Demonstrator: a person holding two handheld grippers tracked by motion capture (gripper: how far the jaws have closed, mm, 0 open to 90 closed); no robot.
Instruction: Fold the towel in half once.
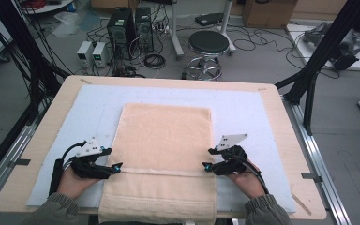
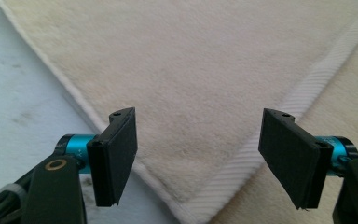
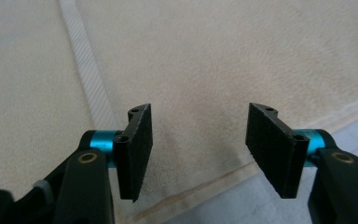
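Lying flat, the beige towel (image 1: pixel 164 154) sits between both grippers' open, empty fingers (image 2: pixel 116 154)

A grey floor (image 1: pixel 262 61) lies behind the wooden table (image 1: pixel 37 140), crossed by many black cables (image 1: pixel 243 40). Beyond the far edge of the table stands a round black stool (image 1: pixel 208 43) on a chrome base. To its left are two dark computer towers (image 1: pixel 130 26) and two small white boxes (image 1: pixel 93 52). Black frame bars (image 1: pixel 326 44) rise at the far right corner, and a cardboard box (image 1: pixel 268 11) stands farther back.
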